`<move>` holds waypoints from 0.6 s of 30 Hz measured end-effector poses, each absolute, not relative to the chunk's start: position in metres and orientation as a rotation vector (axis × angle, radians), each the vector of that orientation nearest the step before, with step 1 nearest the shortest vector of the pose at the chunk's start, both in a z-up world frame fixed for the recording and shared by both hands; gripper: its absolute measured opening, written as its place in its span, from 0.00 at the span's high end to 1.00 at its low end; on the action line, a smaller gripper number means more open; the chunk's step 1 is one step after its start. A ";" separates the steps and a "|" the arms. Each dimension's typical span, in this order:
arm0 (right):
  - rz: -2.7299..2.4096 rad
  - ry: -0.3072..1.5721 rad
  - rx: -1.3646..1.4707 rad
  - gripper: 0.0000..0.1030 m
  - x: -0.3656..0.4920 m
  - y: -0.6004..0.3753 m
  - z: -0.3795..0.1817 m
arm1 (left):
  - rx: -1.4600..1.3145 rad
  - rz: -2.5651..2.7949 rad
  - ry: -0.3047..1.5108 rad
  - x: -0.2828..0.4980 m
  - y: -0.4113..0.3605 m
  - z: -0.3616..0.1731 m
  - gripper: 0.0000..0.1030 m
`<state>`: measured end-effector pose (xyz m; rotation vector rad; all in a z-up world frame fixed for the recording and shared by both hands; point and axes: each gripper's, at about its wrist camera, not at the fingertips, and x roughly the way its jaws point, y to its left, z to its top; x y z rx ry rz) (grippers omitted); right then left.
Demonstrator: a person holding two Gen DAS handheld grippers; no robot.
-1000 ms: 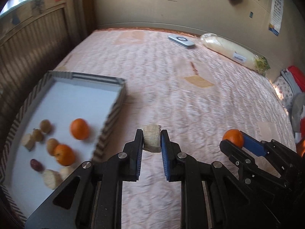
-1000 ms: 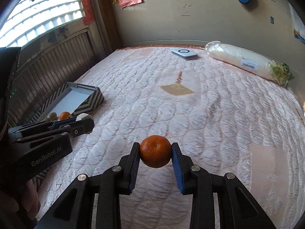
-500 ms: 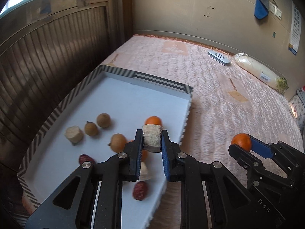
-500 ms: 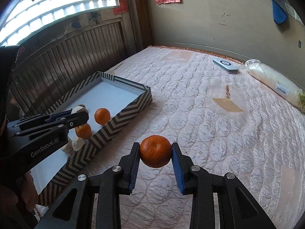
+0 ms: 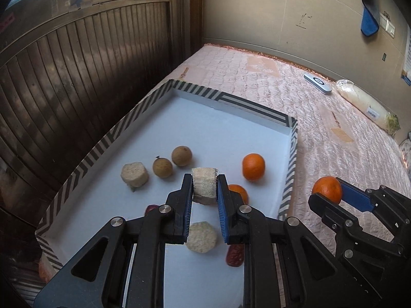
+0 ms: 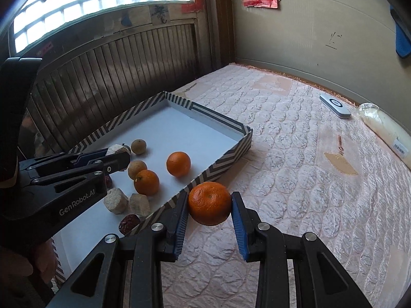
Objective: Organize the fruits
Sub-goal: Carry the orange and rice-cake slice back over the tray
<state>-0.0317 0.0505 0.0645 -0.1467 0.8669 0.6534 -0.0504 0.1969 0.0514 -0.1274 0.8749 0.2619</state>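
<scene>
My left gripper (image 5: 204,188) is shut on a pale fibrous chunk (image 5: 204,188) and holds it above the zigzag-edged tray (image 5: 246,104). It also shows in the right wrist view (image 6: 117,155). My right gripper (image 6: 209,205) is shut on an orange tangerine (image 6: 209,203), just outside the tray's near right wall (image 6: 218,165); the tangerine also shows in the left wrist view (image 5: 327,188). In the tray lie two tangerines (image 5: 253,166), brown longans (image 5: 181,155), pale chunks (image 5: 134,174) and red dates (image 5: 234,255).
The tray sits on a pink quilted bed (image 6: 295,179) beside a dark slatted wall (image 5: 77,77). A white flat device (image 6: 335,105) and a long bagged white radish (image 5: 364,104) lie at the bed's far side.
Both grippers moved left toward the tray. My left gripper with the chunk now hangs over the tray's middle; my right gripper with the tangerine has come up to the tray's right wall.
</scene>
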 end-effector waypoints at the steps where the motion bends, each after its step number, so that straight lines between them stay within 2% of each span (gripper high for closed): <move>1: 0.661 0.867 -0.153 0.69 -0.032 0.055 0.064 | -0.131 0.267 0.877 -0.051 0.200 0.051 0.83; 18: 0.791 0.887 -0.241 0.69 -0.039 0.119 0.055 | -0.174 0.329 0.904 -0.058 0.240 0.040 0.83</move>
